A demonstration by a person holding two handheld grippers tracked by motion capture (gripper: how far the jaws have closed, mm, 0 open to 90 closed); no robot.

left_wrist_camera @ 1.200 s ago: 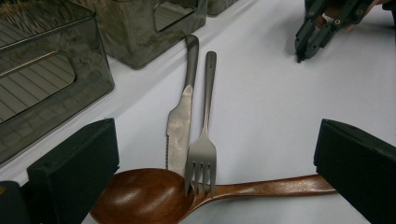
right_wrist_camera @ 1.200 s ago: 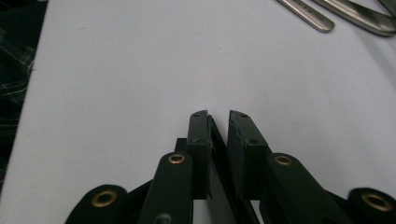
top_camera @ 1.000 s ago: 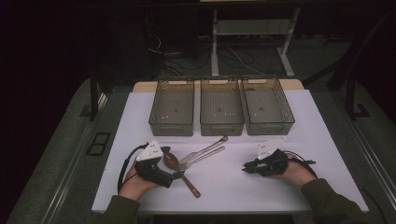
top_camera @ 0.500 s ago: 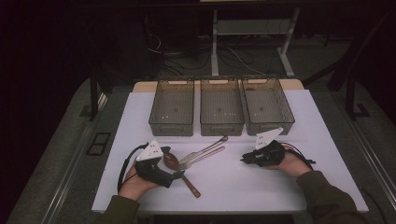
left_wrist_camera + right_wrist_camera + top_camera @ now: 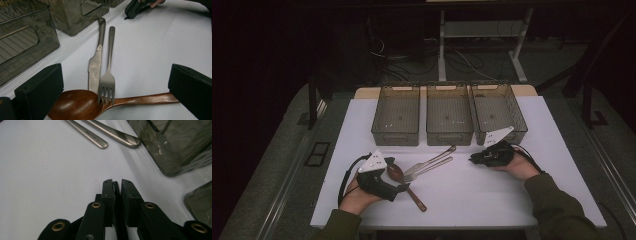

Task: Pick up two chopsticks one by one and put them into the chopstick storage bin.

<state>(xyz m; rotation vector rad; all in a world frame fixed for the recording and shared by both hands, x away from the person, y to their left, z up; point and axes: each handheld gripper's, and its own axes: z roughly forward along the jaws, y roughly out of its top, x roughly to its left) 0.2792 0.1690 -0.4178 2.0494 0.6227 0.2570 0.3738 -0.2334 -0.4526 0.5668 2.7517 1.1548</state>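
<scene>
Left gripper (image 5: 404, 187) sits at the near-left of the white tabletop (image 5: 492, 200), jaws spread wide and grasping nothing. In the left gripper view its two black jaws flank the wooden spoon (image 5: 82, 103): bowl by one jaw, handle running toward the other, no contact visible.

Cutlery pile: fork (image 5: 108, 75) tines lie on the wooden spoon at the neck. Knife (image 5: 96, 62) is beside the fork, touching along part of its length, blade tip at the spoon bowl. Both metal handles point toward the bins.

Right gripper (image 5: 473, 159) is just right of the knife and fork handle ends, near the front of the right bin (image 5: 498, 111). Jaws clenched to a thin slit, nothing between them; the right gripper view shows them resting low over bare tabletop, handle ends ahead of the tips.

Three smoky translucent bins in a row at the far side: left bin (image 5: 396, 114), middle bin (image 5: 449, 113), right bin. All look empty.
</scene>
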